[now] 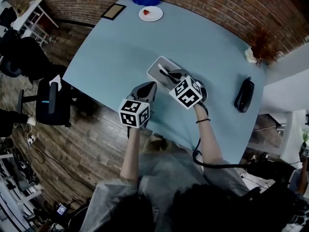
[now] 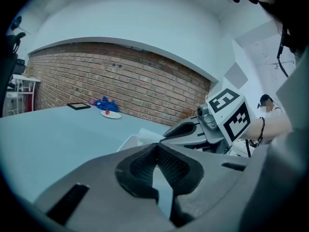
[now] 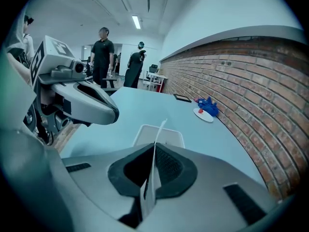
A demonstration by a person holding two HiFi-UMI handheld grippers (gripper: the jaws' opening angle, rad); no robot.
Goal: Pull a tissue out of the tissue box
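A: How far along is the step in hand judged to be?

B: The grasp is taken as made and the pull as not yet begun. The tissue box (image 1: 155, 66) is found near the edge of the desk (image 1: 120, 47) closest to the person, about midway along it. The right tongs (image 1: 164, 72) are poised over its opening.

A: What is held by them?

B: The right tongs are clenched on the tissue (image 3: 154, 175). In the right gripper view the sheet is seen pinched edge-on between the pads (image 3: 167, 163). Its upper corner stands free above the tips, and the box is seen just beyond.

A: And the other pair?

B: The left tongs (image 1: 152, 84) are closed as well, tip against tip, with nothing between them. Only a sliver of desk is shown through the gap lower down. They are held just beside the box, on its side toward that near edge. Whether the box is touched by them cannot be told.

A: How should the pull be done well?

B: The tissue is probably best drawn straight up and away from the opening, slowly and along one line. That way the thin sheet is less likely to be torn at the pinch. A firm clench is needed throughout, since little of the sheet is caught. A light box may well be lifted along with the tissue, so the left tongs could be pressed on its rim to hold it down. The pull may be counted as done once the whole sheet is clear of the opening.
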